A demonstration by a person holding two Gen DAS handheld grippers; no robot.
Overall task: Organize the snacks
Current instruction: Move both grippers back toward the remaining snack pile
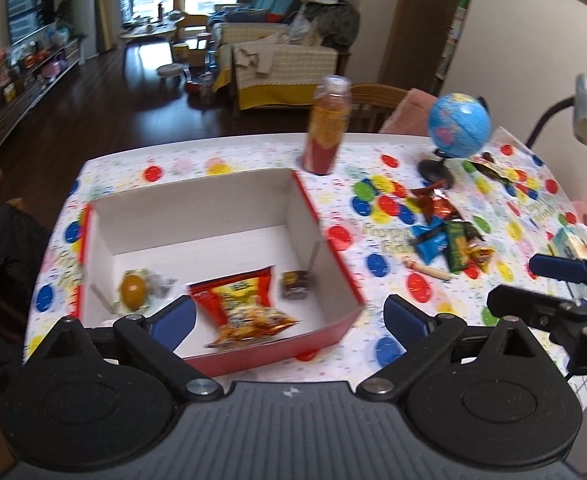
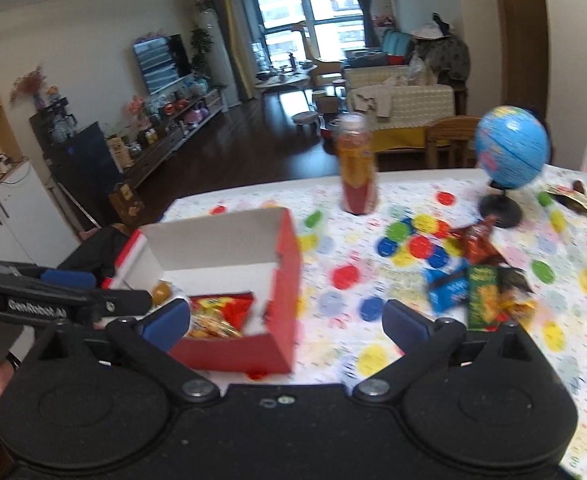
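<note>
Left tool and right tool: both wide open, holding nothing. Red snack bag inside red box on counter; loose snacks beside it.

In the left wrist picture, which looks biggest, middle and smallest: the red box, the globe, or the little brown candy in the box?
1. The red box looks by far the biggest.
2. The globe comes next, though it stands farther away, so it may look smaller than it is.
3. The little brown candy looks smallest.
</note>
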